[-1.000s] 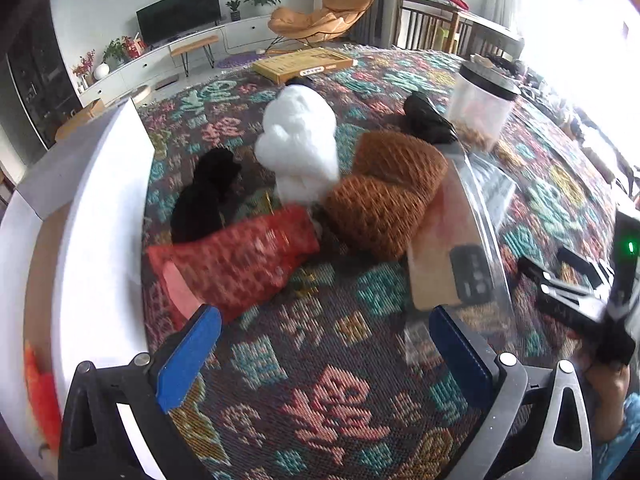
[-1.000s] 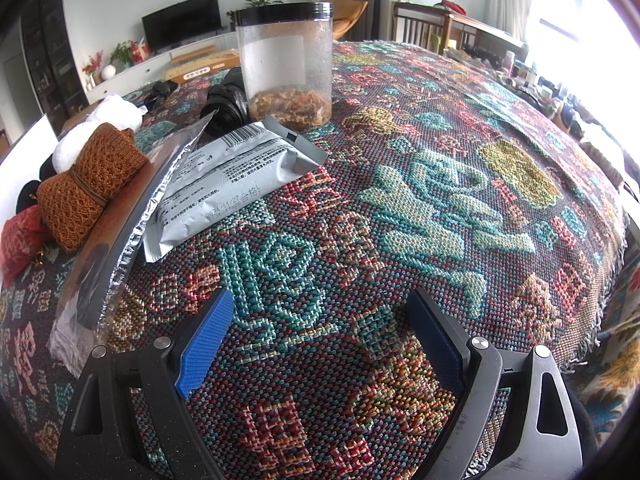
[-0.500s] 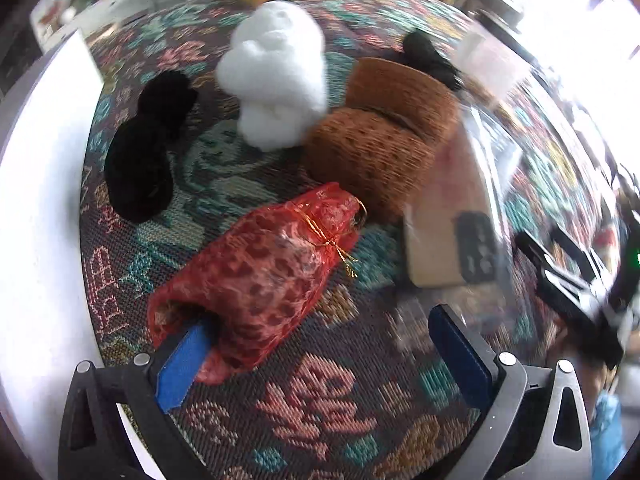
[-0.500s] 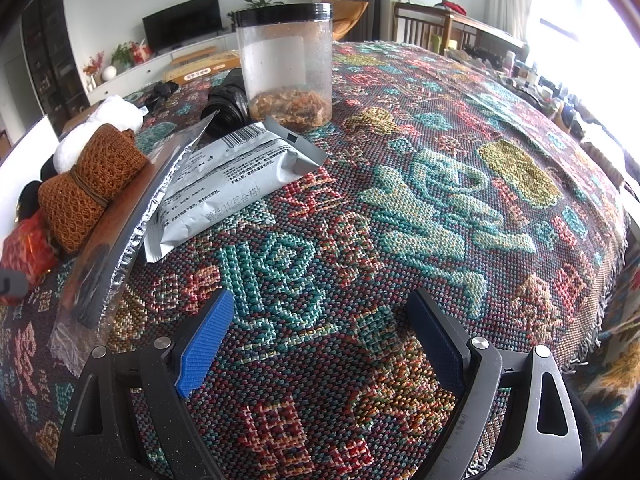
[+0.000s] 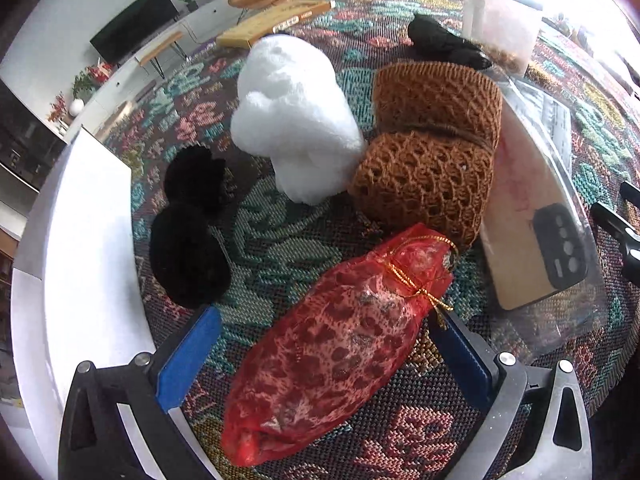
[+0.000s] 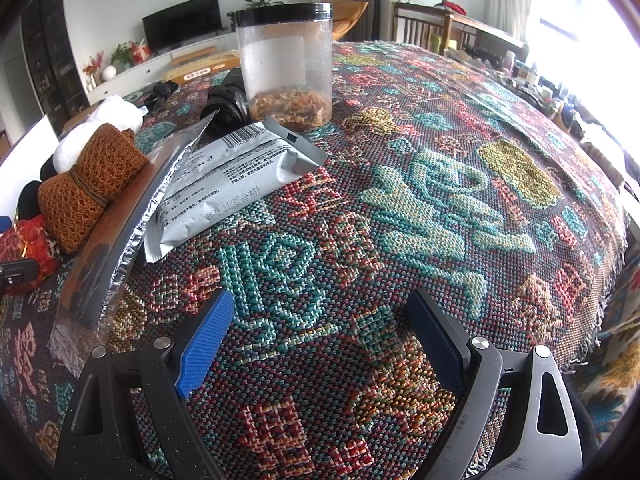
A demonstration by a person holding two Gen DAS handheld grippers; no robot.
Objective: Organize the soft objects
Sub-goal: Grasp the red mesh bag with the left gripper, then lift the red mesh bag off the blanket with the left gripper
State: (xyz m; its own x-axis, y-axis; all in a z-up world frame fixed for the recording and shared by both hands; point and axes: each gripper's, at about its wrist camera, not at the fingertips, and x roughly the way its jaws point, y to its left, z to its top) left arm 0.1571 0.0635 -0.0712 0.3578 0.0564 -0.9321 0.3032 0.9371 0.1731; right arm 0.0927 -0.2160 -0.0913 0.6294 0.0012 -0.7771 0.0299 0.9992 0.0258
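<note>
A red mesh pouch (image 5: 332, 344) tied with gold cord lies on the patterned cloth between the fingers of my left gripper (image 5: 324, 354), which is open around it; the blue pads stand apart from its sides. Behind it sit a brown knitted bundle (image 5: 428, 160), a white cotton wad (image 5: 292, 116) and a black fluffy piece (image 5: 188, 240). My right gripper (image 6: 320, 344) is open and empty above bare cloth. The brown bundle (image 6: 88, 184) and red pouch (image 6: 28, 244) show at the right wrist view's left edge.
A white box (image 5: 88, 248) stands left of the soft things. A foil bag with a phone picture (image 5: 536, 216), a grey snack packet (image 6: 232, 184), a clear jar with a black lid (image 6: 288, 68) and a black rolled bag (image 6: 226, 104) lie on the cloth.
My left gripper has moved forward and down over the red pouch, which now lies between its open fingers. My right gripper has not moved.
</note>
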